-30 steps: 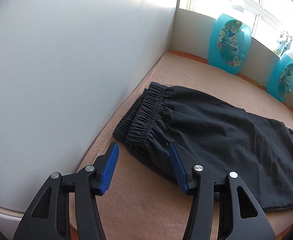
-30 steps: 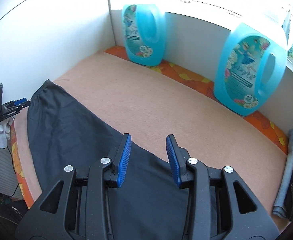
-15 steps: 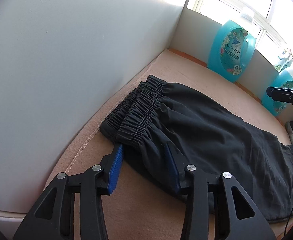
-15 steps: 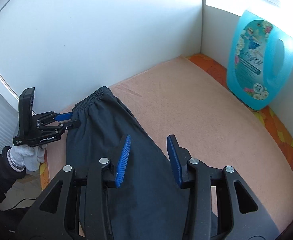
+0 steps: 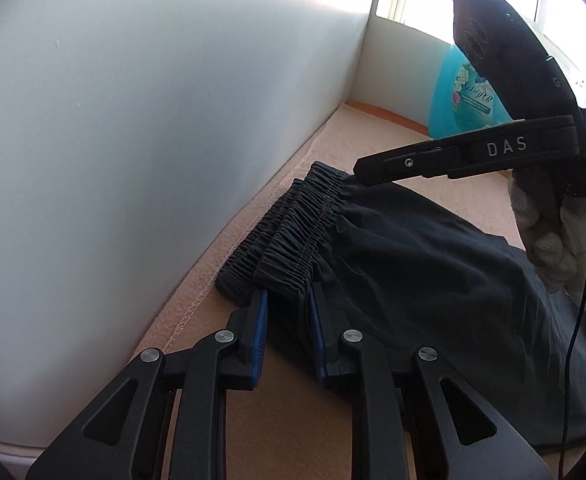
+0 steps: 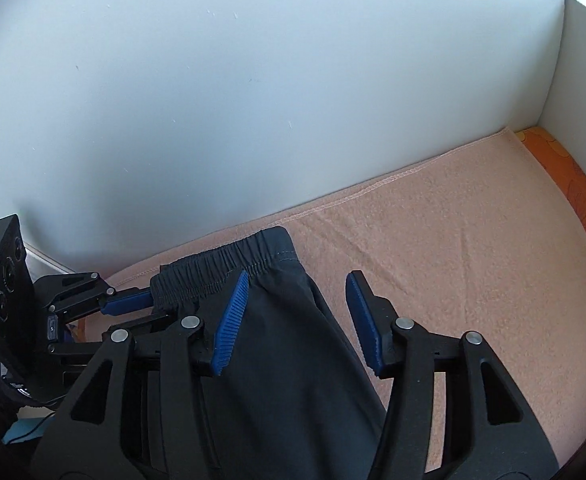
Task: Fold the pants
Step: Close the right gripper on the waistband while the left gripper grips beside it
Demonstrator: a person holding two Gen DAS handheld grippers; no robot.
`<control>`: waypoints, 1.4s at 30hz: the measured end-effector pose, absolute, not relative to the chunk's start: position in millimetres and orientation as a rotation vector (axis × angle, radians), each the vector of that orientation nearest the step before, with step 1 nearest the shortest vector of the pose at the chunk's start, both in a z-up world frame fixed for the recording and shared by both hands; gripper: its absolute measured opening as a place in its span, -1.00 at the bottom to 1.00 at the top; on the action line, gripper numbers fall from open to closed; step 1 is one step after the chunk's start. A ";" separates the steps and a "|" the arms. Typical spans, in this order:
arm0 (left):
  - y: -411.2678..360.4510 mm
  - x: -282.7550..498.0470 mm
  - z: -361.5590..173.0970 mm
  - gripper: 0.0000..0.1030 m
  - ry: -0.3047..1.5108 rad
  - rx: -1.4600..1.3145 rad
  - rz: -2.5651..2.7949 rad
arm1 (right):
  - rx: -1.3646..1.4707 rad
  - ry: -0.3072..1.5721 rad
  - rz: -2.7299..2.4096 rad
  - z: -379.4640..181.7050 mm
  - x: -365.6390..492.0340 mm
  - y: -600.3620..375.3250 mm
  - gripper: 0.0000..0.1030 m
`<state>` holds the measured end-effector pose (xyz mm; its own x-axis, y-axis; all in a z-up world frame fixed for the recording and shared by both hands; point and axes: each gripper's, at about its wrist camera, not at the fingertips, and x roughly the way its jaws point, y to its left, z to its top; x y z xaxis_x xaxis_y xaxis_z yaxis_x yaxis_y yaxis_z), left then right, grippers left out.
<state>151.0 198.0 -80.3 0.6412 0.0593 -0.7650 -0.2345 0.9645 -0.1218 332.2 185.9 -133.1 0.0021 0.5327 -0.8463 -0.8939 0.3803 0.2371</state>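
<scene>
The left gripper point(image 5: 289, 320), jaws just closing on the waistband point(image 5: 293, 236) corner at lower centre, may catch only one layer, while the right gripper point(image 6: 297, 316), just opening wide over the pants point(image 6: 277, 360) below centre, could drag them crooked across the towel point(image 6: 453, 240).

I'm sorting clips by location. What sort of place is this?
Probably a home laundry corner by a window: black pants lie on a peach towel, with a blue detergent bottle behind.
</scene>
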 end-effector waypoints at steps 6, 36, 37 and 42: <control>200.2 149.5 -82.7 -0.66 0.872 -0.220 0.168 | -0.413 1.121 1.197 -155.3 340.0 194.6 0.06; 216.7 162.4 -89.9 0.17 0.924 -0.335 0.228 | -0.346 0.974 1.304 -142.0 281.3 167.9 -0.75; 212.9 164.4 -90.4 0.17 0.922 -0.310 0.238 | -0.344 0.975 1.303 -141.6 280.9 166.1 -0.75; 203.8 172.4 -94.3 -0.18 0.895 -0.245 0.239 | -0.344 0.982 1.287 -142.4 291.3 185.8 -0.75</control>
